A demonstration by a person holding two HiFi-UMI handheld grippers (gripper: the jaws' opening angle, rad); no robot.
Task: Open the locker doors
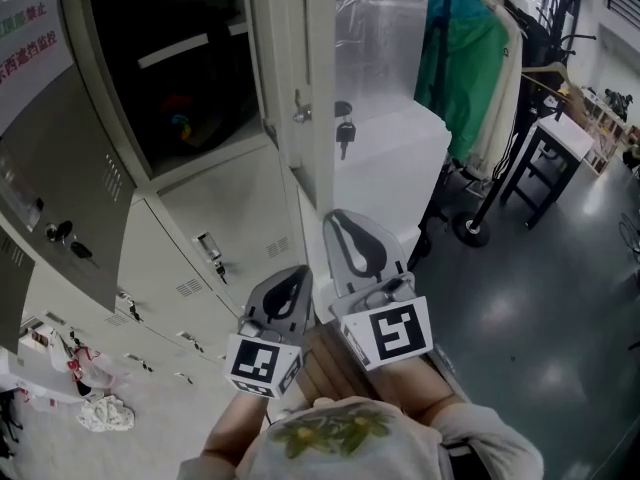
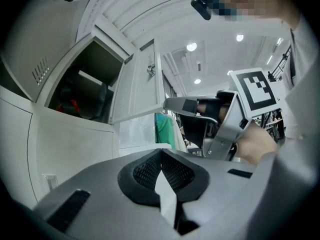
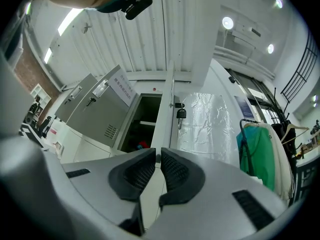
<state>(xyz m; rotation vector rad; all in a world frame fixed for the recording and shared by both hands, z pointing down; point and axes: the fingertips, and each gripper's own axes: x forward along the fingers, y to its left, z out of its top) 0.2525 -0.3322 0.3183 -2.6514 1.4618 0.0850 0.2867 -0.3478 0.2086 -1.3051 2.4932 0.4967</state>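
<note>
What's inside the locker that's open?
Inside the open locker there is a pale shelf and, below it, something dark with red and blue bits. The rest is too dark to see.

Holding the left tongs (image 1: pixel 299 272) out in front, roughly level, shut tip to tip and empty. Carrying the right tongs (image 1: pixel 341 218) just beside them, reaching further forward and tilted upward, closed to a hairline slit, empty too. Showing a marker cube on each: the left cube (image 1: pixel 262 365) lower, the right cube (image 1: pixel 392 333) higher. Gripping the right tongs from behind with the right hand (image 2: pixel 256 143). Drawn in close below the cubes, left forearm (image 1: pixel 225 446) and right sleeve (image 1: pixel 480 436)
</note>
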